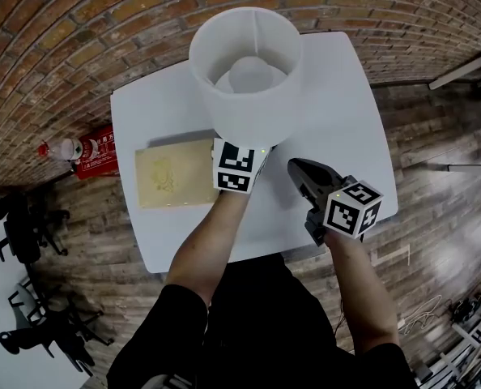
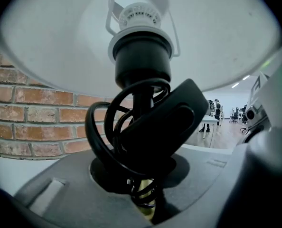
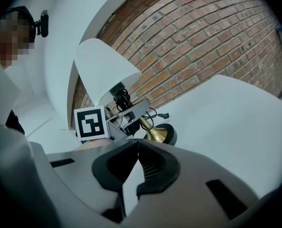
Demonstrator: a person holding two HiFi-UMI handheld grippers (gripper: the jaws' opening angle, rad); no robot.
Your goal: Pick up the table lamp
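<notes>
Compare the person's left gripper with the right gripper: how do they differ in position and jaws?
The left gripper reaches in under the shade of the table lamp; the right gripper hangs back over the white table, apart from the lamp. The left gripper's jaws close on the lamp's cord-wrapped stem; the right gripper's jaws meet on nothing. Both carry a square-marker cube.

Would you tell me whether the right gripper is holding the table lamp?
No, the right gripper has its jaws shut together on nothing, and the table lamp stands apart beyond them.
</notes>
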